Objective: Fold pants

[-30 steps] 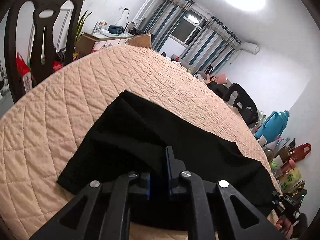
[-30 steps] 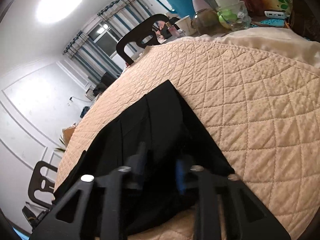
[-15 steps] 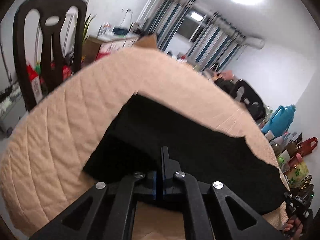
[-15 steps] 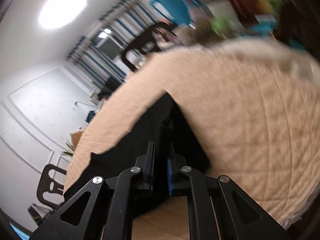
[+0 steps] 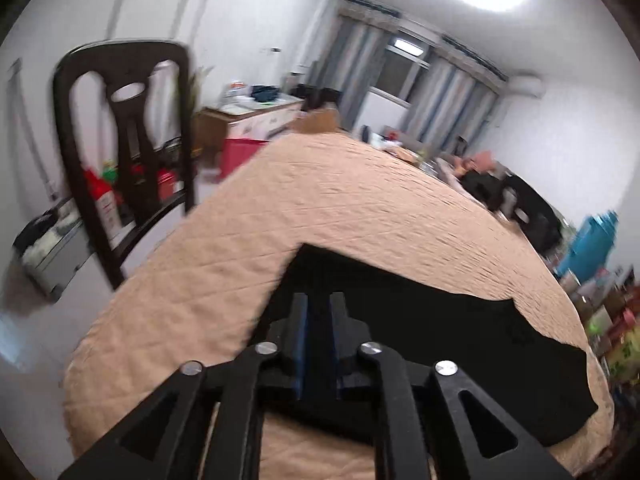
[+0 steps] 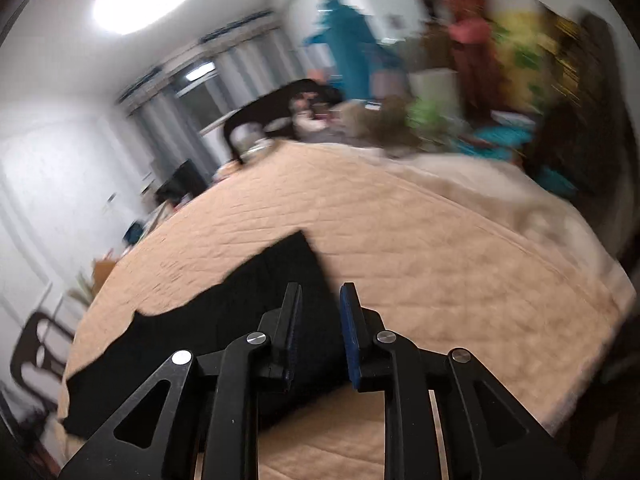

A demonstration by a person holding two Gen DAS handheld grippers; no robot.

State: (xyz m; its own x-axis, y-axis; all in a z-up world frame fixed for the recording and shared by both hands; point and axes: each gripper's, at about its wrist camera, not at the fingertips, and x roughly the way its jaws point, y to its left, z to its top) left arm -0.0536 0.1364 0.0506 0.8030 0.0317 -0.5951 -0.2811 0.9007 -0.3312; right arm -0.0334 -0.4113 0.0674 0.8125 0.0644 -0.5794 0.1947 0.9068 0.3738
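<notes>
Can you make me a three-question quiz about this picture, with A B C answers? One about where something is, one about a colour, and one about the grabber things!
1. Where do the pants lie?
A. on the quilted cover
B. on the chair
C. on the floor

2. What colour are the pants?
A. pink
B. black
C. white

3. How do the two grippers stand?
A. both open
B. both clamped on the chair
C. both out of view

Answers:
1 A, the pants spread flat on the peach quilted cover.
2 B, the cloth is black in both views.
3 A, a gap shows between the fingers of the left gripper and of the right gripper.
</notes>
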